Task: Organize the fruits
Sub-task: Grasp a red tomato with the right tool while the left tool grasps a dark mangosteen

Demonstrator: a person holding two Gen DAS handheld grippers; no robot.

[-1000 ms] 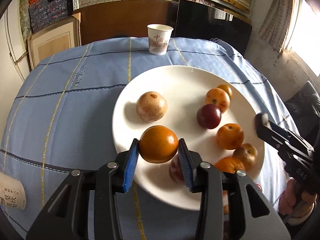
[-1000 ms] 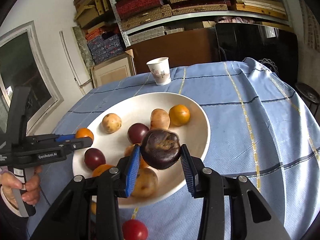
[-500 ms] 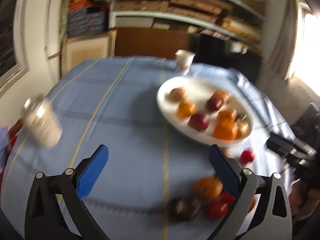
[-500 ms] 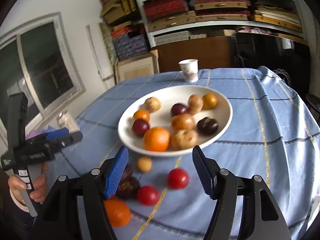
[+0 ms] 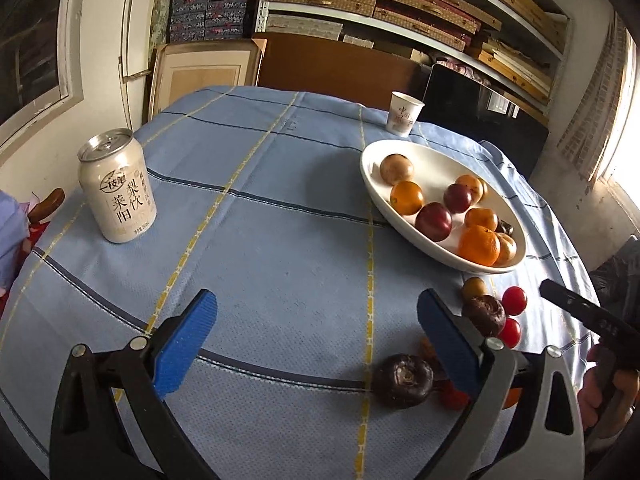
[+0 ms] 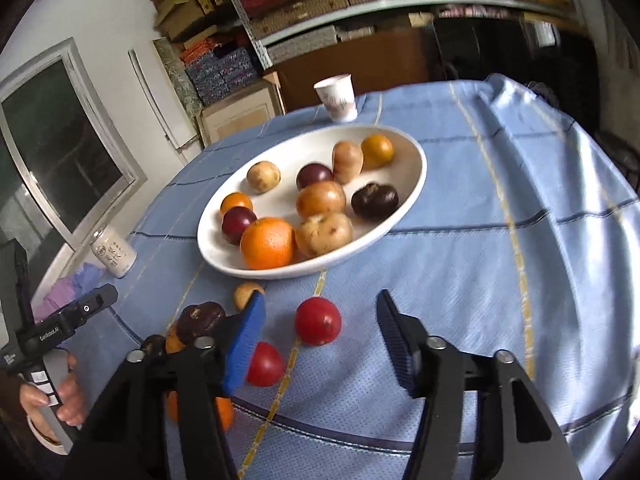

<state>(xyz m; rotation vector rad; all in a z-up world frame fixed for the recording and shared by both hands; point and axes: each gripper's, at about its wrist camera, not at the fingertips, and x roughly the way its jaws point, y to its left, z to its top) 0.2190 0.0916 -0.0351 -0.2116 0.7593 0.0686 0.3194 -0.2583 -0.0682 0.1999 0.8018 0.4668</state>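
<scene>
A white plate holds several fruits: oranges, dark plums, tan ones and a dark purple fruit. Loose fruits lie on the blue cloth before it: a red one, a second red one half behind my finger, dark ones and a small tan one. My right gripper has its jaws closing, with the first red fruit between the fingertips and untouched. My left gripper stands wide open over bare cloth. A dark fruit lies beside its right finger.
A pale drink can stands at the table's left side. A paper cup stands behind the plate. Shelves and boxes rise past the far edge. A hand holding the left gripper's handle shows at the lower left of the right wrist view.
Both grippers let go of their fruit, an orange and a dark purple one, which now lie on the plate. Both drew back toward the near edge. The left opened wide and swung left.
</scene>
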